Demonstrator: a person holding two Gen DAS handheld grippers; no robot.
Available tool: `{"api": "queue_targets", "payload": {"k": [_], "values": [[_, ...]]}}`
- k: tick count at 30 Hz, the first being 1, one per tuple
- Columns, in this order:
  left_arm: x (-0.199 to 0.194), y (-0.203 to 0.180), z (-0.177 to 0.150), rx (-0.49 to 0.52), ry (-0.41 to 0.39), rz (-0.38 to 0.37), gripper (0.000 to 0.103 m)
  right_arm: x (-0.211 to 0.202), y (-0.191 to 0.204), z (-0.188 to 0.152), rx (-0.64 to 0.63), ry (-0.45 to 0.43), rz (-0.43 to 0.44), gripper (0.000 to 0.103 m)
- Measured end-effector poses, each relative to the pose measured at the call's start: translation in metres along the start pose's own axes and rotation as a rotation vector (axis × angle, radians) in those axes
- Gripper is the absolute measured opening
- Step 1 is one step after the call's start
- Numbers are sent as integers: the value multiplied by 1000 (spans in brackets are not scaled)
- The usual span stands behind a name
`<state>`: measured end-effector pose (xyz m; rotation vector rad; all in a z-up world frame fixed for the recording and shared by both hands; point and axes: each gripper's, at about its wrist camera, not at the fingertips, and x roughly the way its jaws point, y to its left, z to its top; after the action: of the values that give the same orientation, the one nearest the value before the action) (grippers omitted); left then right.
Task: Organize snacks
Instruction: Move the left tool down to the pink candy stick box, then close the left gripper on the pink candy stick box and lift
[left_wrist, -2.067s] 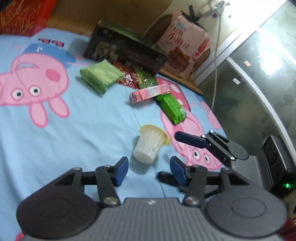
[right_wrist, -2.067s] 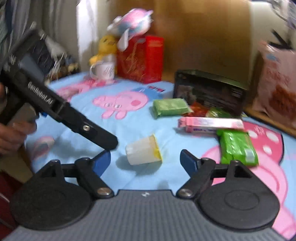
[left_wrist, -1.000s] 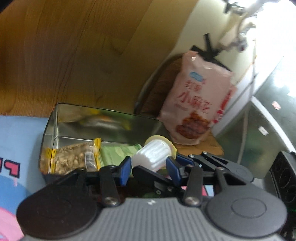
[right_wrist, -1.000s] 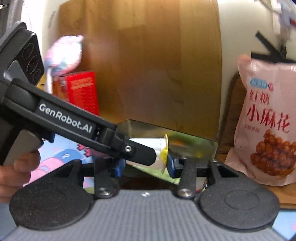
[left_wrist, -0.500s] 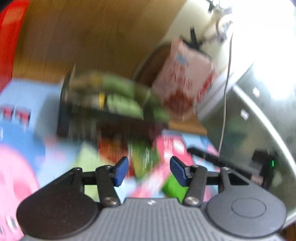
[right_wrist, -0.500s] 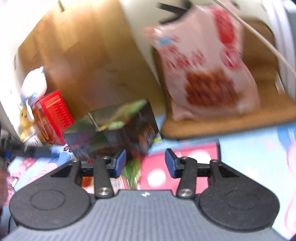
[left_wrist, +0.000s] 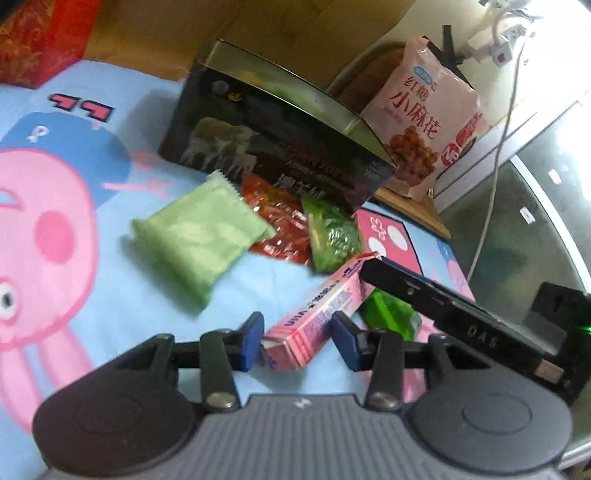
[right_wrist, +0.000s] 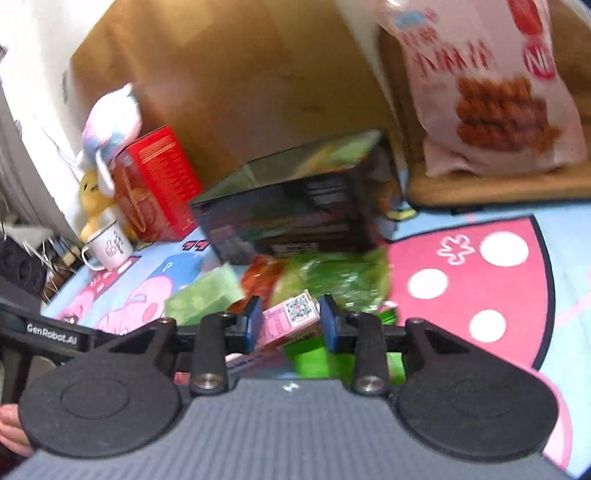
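where pink box (left_wrist: 318, 314) lies, green packets (left_wrist: 199, 246) beside

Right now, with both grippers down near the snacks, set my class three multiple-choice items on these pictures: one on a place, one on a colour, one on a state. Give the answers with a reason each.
1. Where does the long pink box lie?
A. inside the dark box
B. on the cartoon sheet, between the fingers of both grippers
C. on the wooden stool

2. What colour is the flat packet left of the red packet?
A. pale green
B. blue
C. white

3. How is the left gripper?
A. shut on the pink box
B. shut on nothing
C. open around the pink box

Answers:
1 B: each wrist view shows an end of it between blue fingers, the right gripper at the far end.
2 A: its wrapper is light green.
3 C: gaps show beside the box on both sides.
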<state>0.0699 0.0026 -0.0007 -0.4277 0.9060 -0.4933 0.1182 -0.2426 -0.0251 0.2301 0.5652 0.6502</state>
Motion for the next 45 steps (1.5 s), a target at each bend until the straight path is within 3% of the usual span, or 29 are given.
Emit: {"api": "queue_targets", "payload": {"k": [9, 14, 20, 29, 33, 37, 41, 45], "values": [[-65, 16, -57, 139, -28, 38, 49, -37, 58, -69, -148, 34, 84, 39], [-93, 25, -74, 150, -77, 28, 57, -63, 80, -96, -175, 75, 187, 56], [-127, 49, -78, 69, -152, 20, 61, -69, 99, -111, -286, 80, 98, 60], [-117, 42, -98, 90, -70, -43, 61, -63, 100, -110, -334, 62, 59, 62], [-102, 37, -97, 87, -44, -27, 54, -56, 103, -110, -364, 78, 49, 63], [-102, 26, -91, 117, -58, -29, 47, -53, 104, -106, -373, 61, -7, 46], [-101, 23, -79, 139, -78, -25, 47, -49, 97, -101, -319, 63, -20, 39], [-89, 30, -67, 110, -42, -37, 47, -49, 103, -102, -326, 59, -69, 37]]}}
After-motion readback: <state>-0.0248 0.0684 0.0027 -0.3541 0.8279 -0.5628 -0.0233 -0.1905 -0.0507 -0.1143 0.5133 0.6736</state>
